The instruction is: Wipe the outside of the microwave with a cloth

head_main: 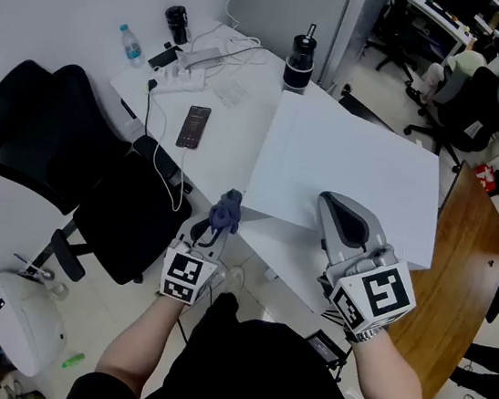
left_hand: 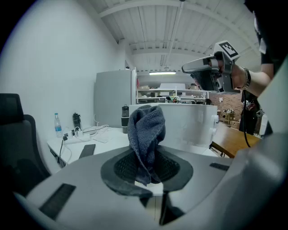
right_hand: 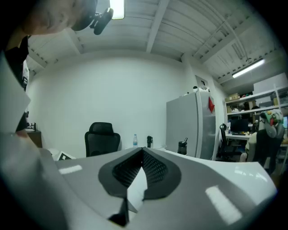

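At far left stands a black office chair (head_main: 64, 140). Right of it, the white table (head_main: 231, 136) carries a water bottle (head_main: 131, 45), a phone (head_main: 193, 127) and a black tumbler (head_main: 299, 61) at its far edge. Your left gripper (head_main: 216, 224) (left_hand: 146, 157) pinches the blue-grey cloth (head_main: 227, 209) (left_hand: 146, 130) between its jaws. The bunched fabric stands up out of the pads, just beside the near left corner of the white microwave (head_main: 356, 163) (left_hand: 189, 126). Your right gripper (head_main: 330, 203) (right_hand: 141, 155) hangs over the microwave's near edge, its jaws pressed together with nothing between them. A wooden table (head_main: 461, 270) lies to the right.
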